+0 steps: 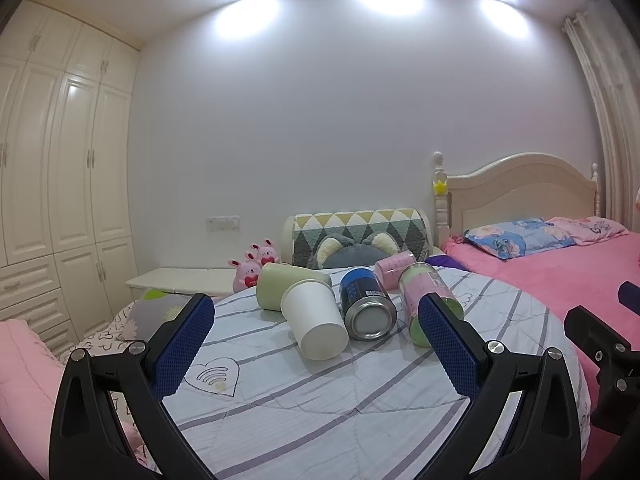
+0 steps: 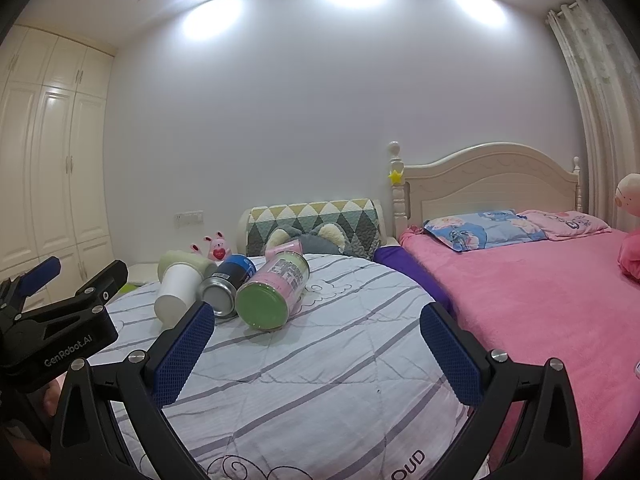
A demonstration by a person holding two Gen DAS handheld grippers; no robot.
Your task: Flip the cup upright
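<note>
Lying toppled, white cup [image 1: 314, 322], ahead of spread jaws

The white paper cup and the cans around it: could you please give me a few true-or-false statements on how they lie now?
1. The white paper cup lies on its side. True.
2. The left gripper holds the cup. False: it is open, holding nothing.
3. The blue can lies beside the cup. True.
4. The green-lidded can stands upright. False: it lies on its side.
5. The right gripper is open. True.
</note>
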